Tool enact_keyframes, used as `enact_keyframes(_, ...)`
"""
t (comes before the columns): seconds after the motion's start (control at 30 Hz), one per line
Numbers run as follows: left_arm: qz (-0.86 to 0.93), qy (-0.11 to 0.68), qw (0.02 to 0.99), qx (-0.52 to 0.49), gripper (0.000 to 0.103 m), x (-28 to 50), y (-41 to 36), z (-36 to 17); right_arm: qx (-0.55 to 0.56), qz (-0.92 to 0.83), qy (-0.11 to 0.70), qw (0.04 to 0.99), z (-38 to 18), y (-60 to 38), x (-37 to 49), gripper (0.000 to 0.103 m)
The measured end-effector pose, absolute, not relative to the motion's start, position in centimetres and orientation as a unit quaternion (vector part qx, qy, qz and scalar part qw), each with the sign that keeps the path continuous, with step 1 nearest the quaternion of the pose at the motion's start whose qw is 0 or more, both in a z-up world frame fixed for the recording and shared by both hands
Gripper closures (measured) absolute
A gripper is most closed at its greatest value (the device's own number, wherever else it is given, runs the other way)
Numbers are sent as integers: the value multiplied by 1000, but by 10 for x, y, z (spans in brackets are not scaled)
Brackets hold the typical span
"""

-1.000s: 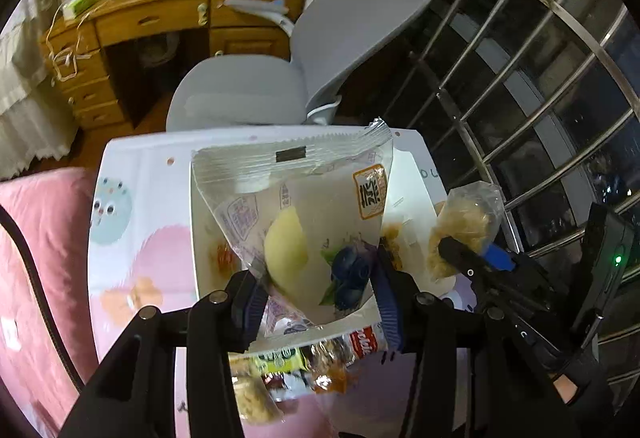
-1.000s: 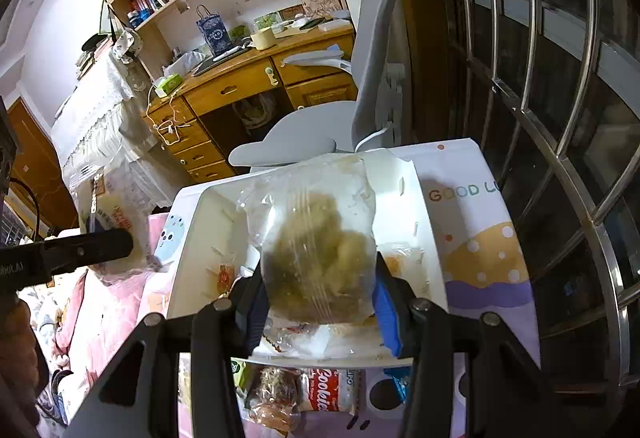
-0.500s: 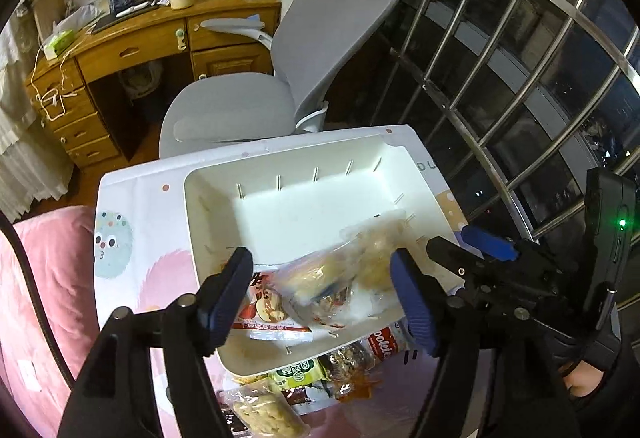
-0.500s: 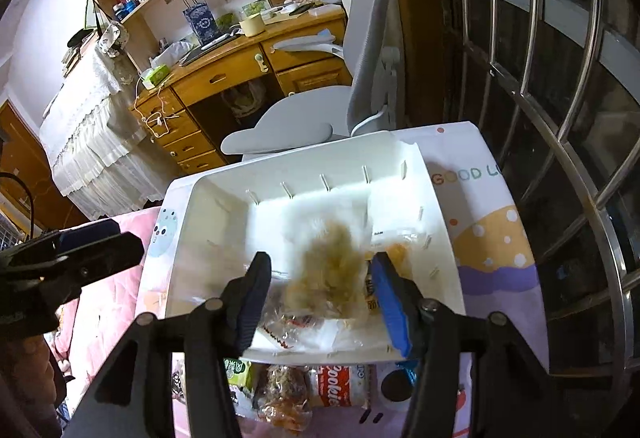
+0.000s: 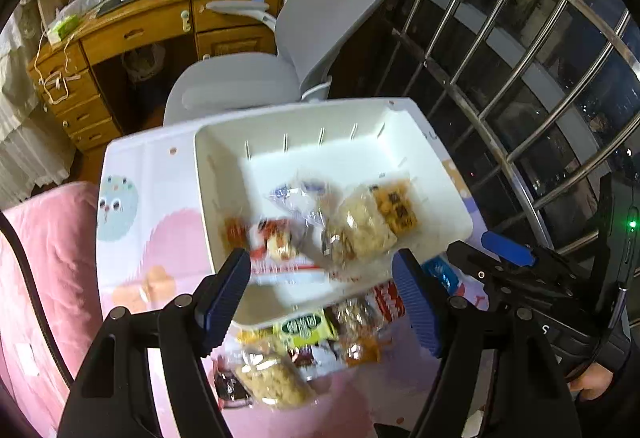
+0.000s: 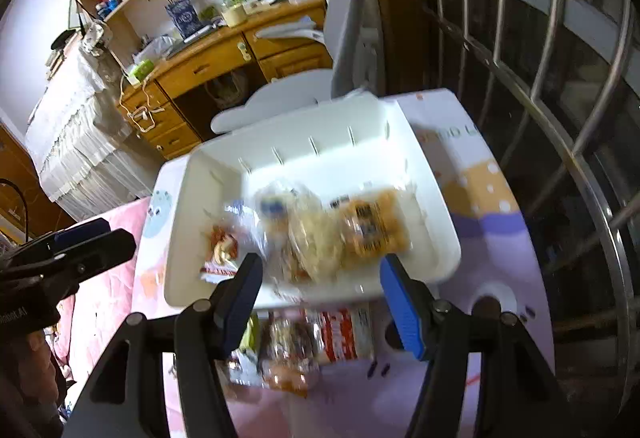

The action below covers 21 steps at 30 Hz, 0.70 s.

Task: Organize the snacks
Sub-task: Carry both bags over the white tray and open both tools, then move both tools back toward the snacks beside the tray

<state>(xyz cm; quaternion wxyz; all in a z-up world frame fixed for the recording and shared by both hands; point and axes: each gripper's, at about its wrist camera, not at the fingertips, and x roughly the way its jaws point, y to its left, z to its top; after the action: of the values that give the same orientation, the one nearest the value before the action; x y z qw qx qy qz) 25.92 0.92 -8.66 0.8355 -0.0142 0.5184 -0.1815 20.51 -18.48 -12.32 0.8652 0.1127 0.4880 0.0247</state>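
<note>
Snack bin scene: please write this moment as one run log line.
left gripper: open, empty | right gripper: opening, empty | white bin: several snack packs inside | loose snacks: on table before bin

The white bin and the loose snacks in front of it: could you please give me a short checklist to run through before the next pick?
1. Left tool empty: ok; nothing sits between its pads.
2. Right tool empty: ok; its jaws are opening with nothing between them.
3. Dropped packets inside the white bin: ok; the orange-labelled packet and the pale crumbly packet lie on its floor.
4. Snacks left to sort: ok; a pile lies on the cloth in front of the bin.
5. Room left in the bin: ok; its far half is bare.
6. Which packet is best to take next: cannot tell; the pile is blurred.
</note>
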Motion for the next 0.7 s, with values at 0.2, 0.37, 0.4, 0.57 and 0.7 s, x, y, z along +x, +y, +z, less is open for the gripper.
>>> enact_keyframes(0.2, -170, 537, 826, -32, 31, 237, 19, -104, 121, 19, 516, 848, -142, -186, 182, 41)
enact_keyframes(0.37, -140, 541, 828, -45, 31, 218, 23, -109, 117, 31, 538, 834, -156, -191, 167, 41)
enact_keyframes(0.4, -135, 543, 828, -49, 31, 215, 22, -110, 119, 36, 542, 831, -158, -193, 163, 41)
enact_keyframes(0.57, -103, 550, 826, -64, 31, 195, 11, -112, 114, 61, 556, 821, -167, -201, 155, 41)
enact_keyframes(0.7, -83, 552, 826, -73, 31, 177, -5, -113, 100, 90, 560, 817, -168, -210, 147, 41)
